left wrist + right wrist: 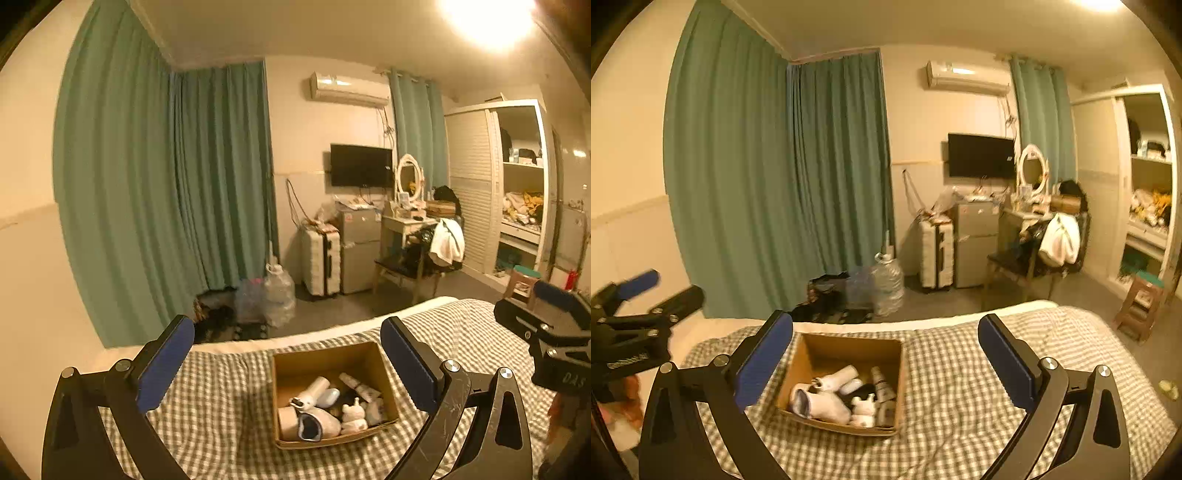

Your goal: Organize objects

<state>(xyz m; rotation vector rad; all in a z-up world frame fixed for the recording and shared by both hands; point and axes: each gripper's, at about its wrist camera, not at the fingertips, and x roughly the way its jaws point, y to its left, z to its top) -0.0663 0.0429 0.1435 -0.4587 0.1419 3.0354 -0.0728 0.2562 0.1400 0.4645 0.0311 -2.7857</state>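
In the left wrist view, the green curtain (162,192) fills the left half of the frame, hanging to the floor. Below it, at the lower left and lower right, the left gripper (288,365) holds its blue-padded fingers (166,363) spread wide apart, with nothing between them. Through that gap, low in the middle of the frame, an open cardboard box (328,356) sits on the checked bed cover (221,406). Inside the box lie several pale things jumbled together: a white bottle (314,391), a small white figurine (352,415) and a tube (356,384), touching one another. Further right, past the end of the bed, a white suitcase (321,258) stands upright just beside a small grey fridge (360,251), with a dark television (361,165) on the wall above. At the right edge of the frame the right gripper (554,314) shows in part.

In the right wrist view, the left gripper (646,291) sits at the left edge, blurred. The right gripper (886,358) frames the bottom of the picture, its fingers (764,360) equally wide apart and holding nothing. The cardboard box (849,345) rests on the bed cover (960,387) between them, nearer the left finger. At the far right stands an open wardrobe (1145,166) with cluttered shelves.
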